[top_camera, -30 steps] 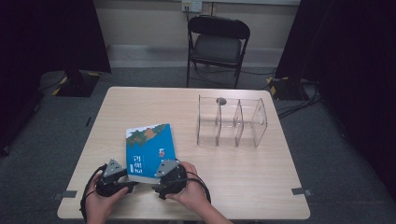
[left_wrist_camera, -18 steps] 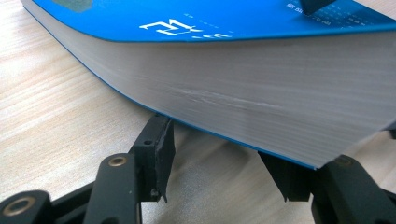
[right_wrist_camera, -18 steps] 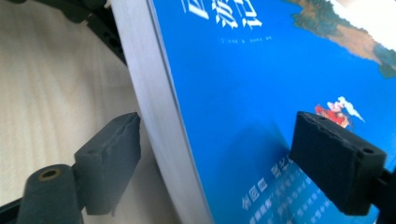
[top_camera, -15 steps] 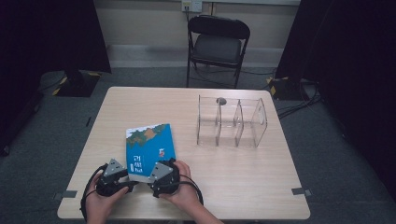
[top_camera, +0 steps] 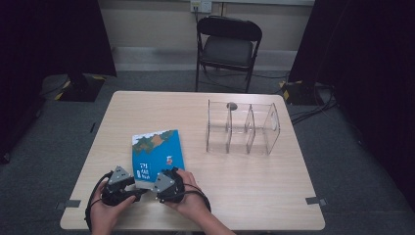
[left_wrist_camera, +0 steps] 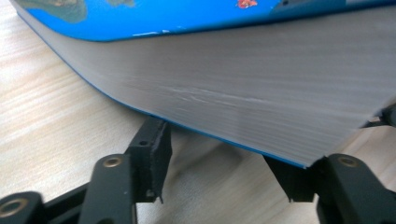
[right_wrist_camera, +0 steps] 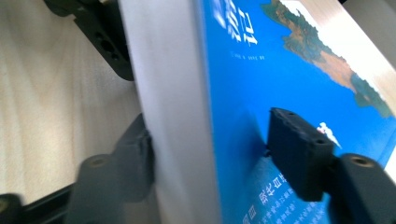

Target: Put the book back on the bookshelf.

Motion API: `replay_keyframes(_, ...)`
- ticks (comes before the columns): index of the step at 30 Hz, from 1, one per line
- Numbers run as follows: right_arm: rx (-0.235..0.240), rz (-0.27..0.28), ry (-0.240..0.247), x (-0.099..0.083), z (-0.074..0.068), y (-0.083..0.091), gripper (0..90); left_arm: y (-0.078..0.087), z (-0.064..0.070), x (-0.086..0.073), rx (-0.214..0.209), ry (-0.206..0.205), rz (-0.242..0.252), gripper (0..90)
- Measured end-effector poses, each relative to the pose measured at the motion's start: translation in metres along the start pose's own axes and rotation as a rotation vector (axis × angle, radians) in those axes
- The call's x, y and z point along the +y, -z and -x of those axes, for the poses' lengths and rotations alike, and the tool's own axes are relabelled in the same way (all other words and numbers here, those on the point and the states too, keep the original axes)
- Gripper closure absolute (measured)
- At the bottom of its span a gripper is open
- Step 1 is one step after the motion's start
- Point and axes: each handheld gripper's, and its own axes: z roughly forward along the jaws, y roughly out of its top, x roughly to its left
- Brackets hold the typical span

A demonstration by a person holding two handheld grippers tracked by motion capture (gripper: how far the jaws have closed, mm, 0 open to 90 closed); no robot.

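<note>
Book (top_camera: 157, 152) edge between right gripper (top_camera: 166, 185) fingers (right_wrist_camera: 299, 154)

Thick blue book (top_camera: 157, 152), near edge lifted off table (top_camera: 244, 181)

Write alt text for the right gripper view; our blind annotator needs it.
The right gripper straddles the near edge of a blue book, one finger on the cover and one under the pages, not yet shut. Pale wood table lies at left, with the other gripper's black finger beyond.

A clear divided organizer (top_camera: 242, 129) stands on the table (top_camera: 254, 181); a folding chair (top_camera: 227, 46) beyond
</note>
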Motion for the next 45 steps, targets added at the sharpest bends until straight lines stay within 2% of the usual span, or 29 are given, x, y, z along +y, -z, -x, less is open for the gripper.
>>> replay_keyframes(1, 0.0, 0.0, 0.0, 0.0, 0.0, 0.0, 39.3, 0.0, 0.0, 0.0, 0.0, 0.0, 0.0, 38.2)
replay_keyframes(3, -0.003, -0.005, 0.008, 0.002, -0.001, 0.003, 46.3, 0.0, 0.0, -0.001, -0.008, -0.007, 0.02, 36.0)
replay_keyframes(5, -0.001, -0.004, 0.002, 0.002, 0.0, 0.004, 48.2, -0.001, 0.0, -0.001, -0.014, -0.015, 0.028, 26.3)
replay_keyframes(6, 0.004, -0.015, 0.012, 0.004, 0.001, 0.006, 50.3, 0.0, 0.001, -0.001, 0.001, -0.036, 0.023, 25.4)
replay_keyframes(7, 0.004, -0.015, 0.012, 0.004, 0.001, 0.006, 50.3, 0.0, 0.001, -0.001, 0.001, -0.036, 0.023, 25.2)
replay_keyframes(9, 0.026, -0.028, 0.0, 0.003, 0.006, 0.01, 51.8, 0.001, 0.0, -0.002, 0.016, -0.073, 0.02, 22.9)
replay_keyframes(12, 0.039, -0.043, 0.0, 0.002, 0.009, 0.015, 52.8, 0.002, -0.001, -0.004, 0.008, -0.079, 0.012, 21.7)
replay_keyframes(14, 0.052, -0.052, 0.0, 0.0, 0.016, 0.022, 54.5, 0.002, -0.003, -0.006, -0.001, -0.078, 0.006, 17.4)
replay_keyframes(18, 0.057, -0.051, -0.023, 0.003, 0.024, 0.031, 56.3, 0.003, -0.004, -0.008, -0.003, -0.099, -0.004, 16.7)
replay_keyframes(20, 0.068, -0.05, -0.043, 0.008, 0.036, 0.041, 58.1, 0.003, -0.004, -0.009, -0.005, -0.122, -0.013, 16.7)
replay_keyframes(23, 0.072, -0.07, -0.046, 0.013, 0.044, 0.048, 59.3, 0.001, -0.003, -0.011, -0.012, -0.118, -0.019, 16.7)
replay_keyframes(25, 0.078, -0.077, -0.047, 0.014, 0.046, 0.05, 59.5, -0.002, -0.003, -0.012, -0.013, -0.108, -0.05, 16.8)
replay_keyframes(27, 0.096, -0.089, -0.059, 0.018, 0.053, 0.055, 59.8, -0.004, -0.004, -0.013, -0.013, -0.13, -0.058, 16.5)
replay_keyframes(32, 0.115, -0.104, -0.061, 0.024, 0.058, 0.059, 60.3, -0.004, -0.004, -0.015, -0.012, -0.11, -0.047, 15.8)
replay_keyframes(34, 0.13, -0.112, -0.065, 0.029, 0.063, 0.064, 60.9, -0.003, -0.005, -0.015, -0.013, -0.122, -0.054, 15.8)
replay_keyframes(38, 0.141, -0.113, -0.071, 0.033, 0.069, 0.07, 61.1, -0.003, -0.005, -0.016, -0.021, -0.105, -0.043, 15.7)
replay_keyframes(45, 0.181, -0.136, -0.103, 0.043, 0.078, 0.083, 61.5, -0.002, -0.005, -0.016, -0.023, -0.117, -0.052, 15.6)
